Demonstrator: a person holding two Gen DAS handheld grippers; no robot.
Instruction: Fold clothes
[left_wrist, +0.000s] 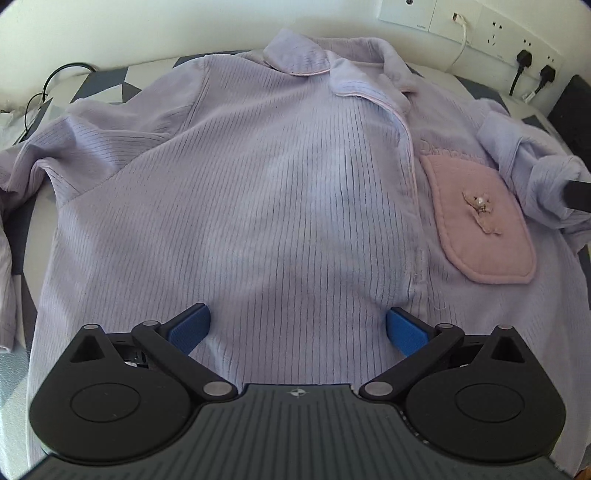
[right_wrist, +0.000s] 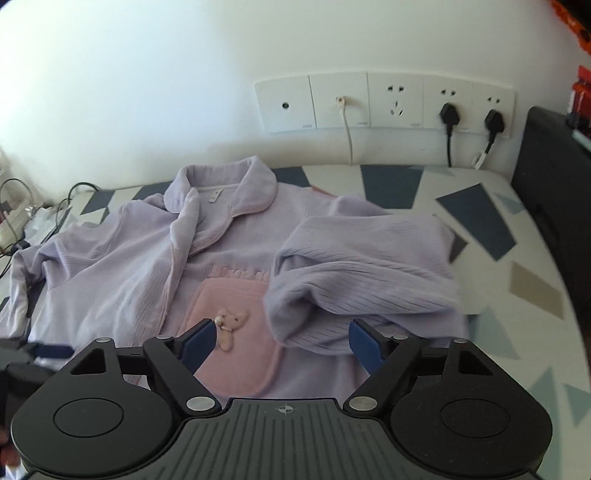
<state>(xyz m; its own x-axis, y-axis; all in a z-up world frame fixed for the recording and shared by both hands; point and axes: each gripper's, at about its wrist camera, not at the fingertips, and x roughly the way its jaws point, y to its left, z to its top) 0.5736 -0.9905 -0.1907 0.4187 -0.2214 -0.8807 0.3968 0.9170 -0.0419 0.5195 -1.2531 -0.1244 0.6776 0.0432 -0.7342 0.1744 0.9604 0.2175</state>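
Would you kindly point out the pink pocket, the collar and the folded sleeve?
pink pocket (left_wrist: 484, 221), left wrist view, pocket's middle.
collar (right_wrist: 255, 192), right wrist view, right collar flap.
folded sleeve (right_wrist: 362, 266), right wrist view, ribbed top.

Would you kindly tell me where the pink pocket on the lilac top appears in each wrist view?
Left wrist: pink pocket at right of centre, beside the placket.
Right wrist: pink pocket at lower centre, just beyond the left fingertip.
Shared landmark: wall socket strip.

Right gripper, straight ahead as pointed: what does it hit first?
Probably the folded-over lilac sleeve, bunched just beyond the open right gripper. The pink pocket lies below left. Depth is unclear.
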